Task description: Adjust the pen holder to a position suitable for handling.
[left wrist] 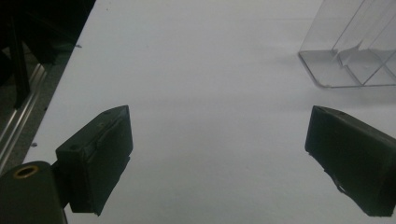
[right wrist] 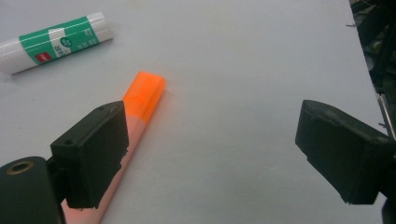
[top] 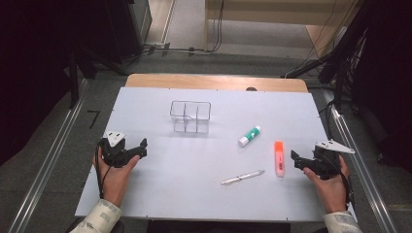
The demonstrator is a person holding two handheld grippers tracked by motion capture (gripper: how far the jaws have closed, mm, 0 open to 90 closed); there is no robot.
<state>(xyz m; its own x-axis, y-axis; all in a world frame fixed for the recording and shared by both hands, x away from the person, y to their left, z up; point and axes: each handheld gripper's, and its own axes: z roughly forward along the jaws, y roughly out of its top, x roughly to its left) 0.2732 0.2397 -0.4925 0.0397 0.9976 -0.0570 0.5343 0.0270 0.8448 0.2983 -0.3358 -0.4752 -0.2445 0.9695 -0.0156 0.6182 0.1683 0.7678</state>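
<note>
- Left gripper (top: 137, 151): held low over the white table (top: 194, 194) at its left edge, jaws spread wide, nothing between them. In the left gripper view (left wrist: 217, 154) only bare matte tabletop lies in the gap; the pads are black, blocky, faintly scuffed.
- Right gripper (top: 297, 161): held low at the table's right edge, jaws likewise wide apart and empty. The grey three-cornered plate on top hides part of its body in the high view.
- Orange highlighter (right wrist: 144, 93): nearest the right gripper, just beside its left jaw and outside the gap. Squared plastic body, glossy bright cap end pointing away; the near end is hidden behind that jaw, and the lower stretch looks paler pink. In the high view (top: 279, 158) it lies lengthwise just left of the right gripper, not touching it.
- Glue stick (right wrist: 56, 42): beyond the highlighter, well apart from the right gripper; white cylinder with a green label, print too small to read.
- Pen (top: 243, 177): slim, pale, lying slantwise between the two grippers, nearer the right one; details hard to make out.
- Clear organizer (top: 190, 116): transparent, thin-walled, with inner dividers, ahead of the left gripper toward the table's middle. In the left gripper view (left wrist: 345, 65) it is cut off at the upper right corner.
</note>
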